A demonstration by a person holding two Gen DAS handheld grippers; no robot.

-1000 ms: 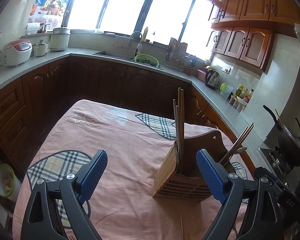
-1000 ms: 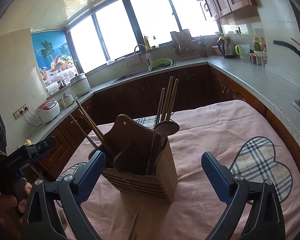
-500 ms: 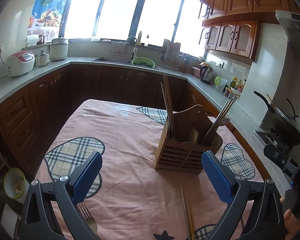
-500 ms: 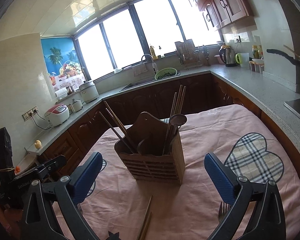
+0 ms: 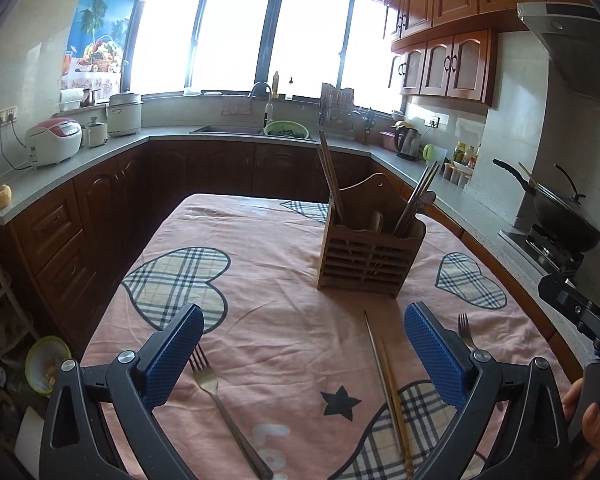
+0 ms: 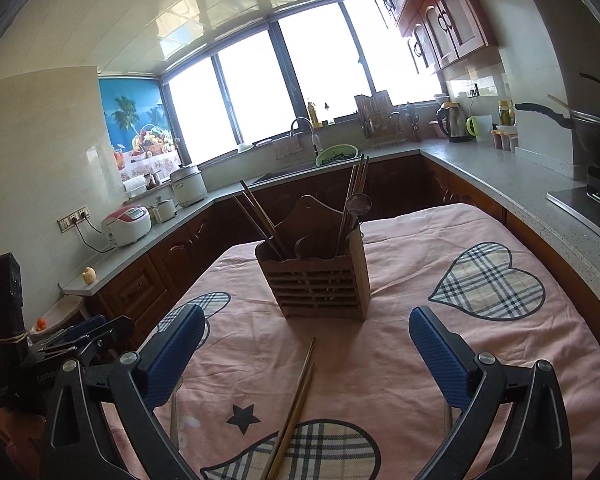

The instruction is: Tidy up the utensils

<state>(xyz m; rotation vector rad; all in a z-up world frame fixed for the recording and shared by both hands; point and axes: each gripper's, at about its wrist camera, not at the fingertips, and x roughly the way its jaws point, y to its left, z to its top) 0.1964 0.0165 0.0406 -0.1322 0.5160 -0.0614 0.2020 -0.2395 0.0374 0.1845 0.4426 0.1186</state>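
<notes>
A: Item 1, largest: we log a table under a pink tablecloth [image 5: 284, 280] with plaid hearts and a dark star.

B: Item 2: we log a wooden utensil holder [image 5: 370, 258], upright on the cloth at 12 o'clock from both cameras. It holds chopsticks leaning out at either end and a spoon.

A: Item 3: we log the left gripper [image 5: 304, 354], fingers spread wide, nothing between the blue pads, raised above the cloth. Item 4: the right gripper [image 6: 306, 350], likewise spread and empty.

B: Item 5: we log 2 loose chopsticks [image 5: 388, 384] flat on the cloth, side by side and touching, at 6 o'clock from the holder, apart from it. In the right wrist view the same pair [image 6: 296, 400] runs from just below the holder toward 7 o'clock.

A: Item 6: we log a fork [image 5: 220, 404] lying flat just beside the left gripper's left finger, tines toward 12 o'clock.

B: Item 7: we log a second fork [image 5: 466, 330] at 5 o'clock from the holder, partly hidden behind the left gripper's right finger.
</notes>
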